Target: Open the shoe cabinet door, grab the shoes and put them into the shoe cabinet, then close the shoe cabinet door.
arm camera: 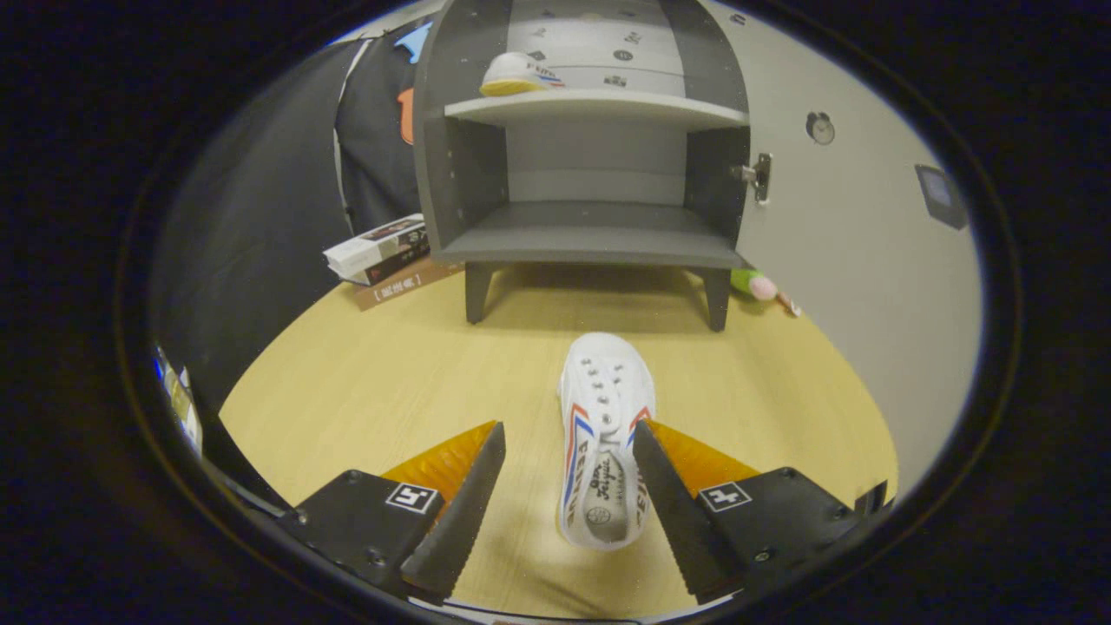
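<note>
With my fingers spread wide, my gripper (568,438) is open and clamping nothing. A white shoe (605,434) with red and blue stripes lies on the wooden table (364,391) between my fingers, toe pointing far, heel near. It sits closer to my right finger (673,503), roughly touching its inner edge; whether there is real contact I cannot tell. My left finger (460,512) is well apart from it, with bare table between.

Beyond the shoe stands the grey shoe cabinet (590,234) on short legs, its front open. The lower shelf (590,227) holds nothing. On the upper shelf (599,106), toward the left, sits a second white shoe (518,74) with a yellowish sole. A metal hinge (759,176) shows on the cabinet's right edge; the pale panel to the right of it is probably the swung-out door (855,234), not sure.

Left of the cabinet, a stack of books (386,256) lies on the table. Right of the cabinet's right leg, a small green-and-pink toy (753,283) lies on the table.
</note>
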`<state>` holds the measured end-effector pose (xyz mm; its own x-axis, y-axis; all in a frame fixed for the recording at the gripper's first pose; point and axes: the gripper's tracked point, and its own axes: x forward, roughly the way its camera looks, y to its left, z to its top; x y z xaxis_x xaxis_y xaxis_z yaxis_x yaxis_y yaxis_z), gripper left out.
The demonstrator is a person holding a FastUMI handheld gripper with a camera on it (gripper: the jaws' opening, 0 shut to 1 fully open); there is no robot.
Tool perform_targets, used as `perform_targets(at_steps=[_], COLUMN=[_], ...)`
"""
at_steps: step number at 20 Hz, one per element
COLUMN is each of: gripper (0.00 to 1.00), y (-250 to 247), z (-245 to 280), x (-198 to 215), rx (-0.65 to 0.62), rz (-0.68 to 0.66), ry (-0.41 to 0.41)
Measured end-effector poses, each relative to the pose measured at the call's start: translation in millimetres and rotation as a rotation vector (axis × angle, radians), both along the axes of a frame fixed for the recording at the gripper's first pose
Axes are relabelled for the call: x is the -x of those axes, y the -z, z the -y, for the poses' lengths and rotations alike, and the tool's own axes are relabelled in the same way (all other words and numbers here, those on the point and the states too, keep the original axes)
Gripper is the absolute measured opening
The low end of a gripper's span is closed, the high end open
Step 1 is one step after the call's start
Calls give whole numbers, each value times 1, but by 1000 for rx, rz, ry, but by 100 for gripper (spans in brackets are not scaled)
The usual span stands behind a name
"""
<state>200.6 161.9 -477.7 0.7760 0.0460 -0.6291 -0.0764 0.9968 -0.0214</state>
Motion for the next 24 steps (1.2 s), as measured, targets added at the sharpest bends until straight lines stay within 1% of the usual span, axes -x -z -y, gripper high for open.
perform_targets(at_steps=[1, 3, 4, 6, 8, 11, 12, 13, 14, 15, 17, 20, 24], gripper=[94, 90, 77, 42, 33, 30, 20, 15, 7, 6, 5, 5, 5], y=[9, 16, 20, 32, 40, 41, 41, 40, 36, 34, 33, 30, 2], z=[1, 8, 13, 11, 0, 3, 0, -3, -2, -1, 2, 3, 0], x=[0, -8, -14, -20, -27, -40, -42, -43, -45, -47, -47, -41, -32], rx=[-19, -24, -27, -77, -145, -139, -161, -176, -155, -119, -84, -111, -123], rz=[-24, -18, -15, -38, -29, 39, 49, 76, 121, 155, 171, 162, 221], ry=[20, 72, 108, 138, 99, 86, 75, 58, 34, 6, -8, -12, -32])
